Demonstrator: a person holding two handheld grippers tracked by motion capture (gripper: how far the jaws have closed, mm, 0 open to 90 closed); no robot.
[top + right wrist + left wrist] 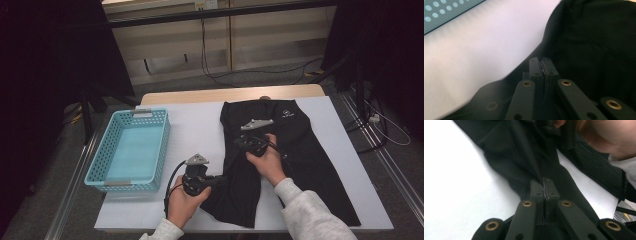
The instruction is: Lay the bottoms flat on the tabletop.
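Observation:
A pair of black trousers (300, 150) lies spread over the right half of the white-covered table (195, 125), with a small white logo near its far end. My left gripper (220, 179) points right at the garment's near-left part and is shut on a fold of the black fabric (519, 152); the cloth runs pinched between its pads (544, 182). My right gripper (240, 141) sits at the garment's left edge, farther back. Its jaws (540, 61) are pressed together with a thin edge of the black cloth (594, 37) between them.
A light blue perforated basket (131, 113) stands on the table's left side and looks to hold nothing; its wall (439, 12) crosses the top left of the right gripper view. The person's right hand (599, 135) is in the left gripper view. Cables lie on the floor beyond.

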